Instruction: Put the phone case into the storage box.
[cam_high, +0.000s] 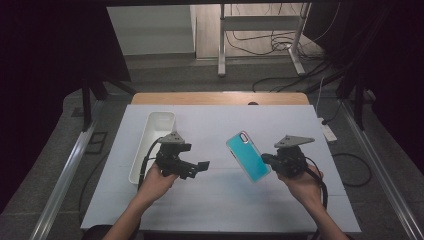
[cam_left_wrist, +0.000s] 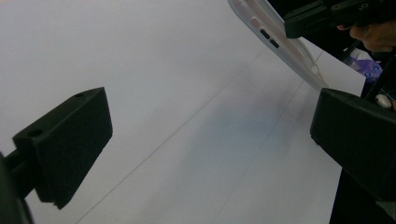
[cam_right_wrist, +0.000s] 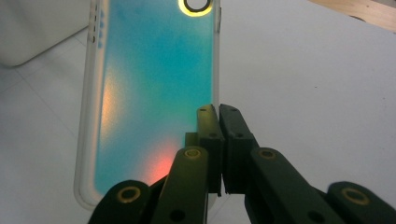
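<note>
The right gripper (cam_high: 267, 161) has its jaws pressed together on one long edge of the phone case (cam_high: 248, 156), near its bottom end; it holds the blue case up over the white table (cam_high: 220, 200), tilted, with the camera hole at the far end; the case looks light and thin, a bit bendy and smooth, so it could slip or twist; a grip on the other long edge would steady it; the left gripper (cam_high: 202, 166) has its jaws spread wide with nothing between them, pointing toward the case but apart from it; a white tray (cam_high: 137, 165) sits on the table's left side, just beside the left hand; nothing lies between the two grippers
</note>
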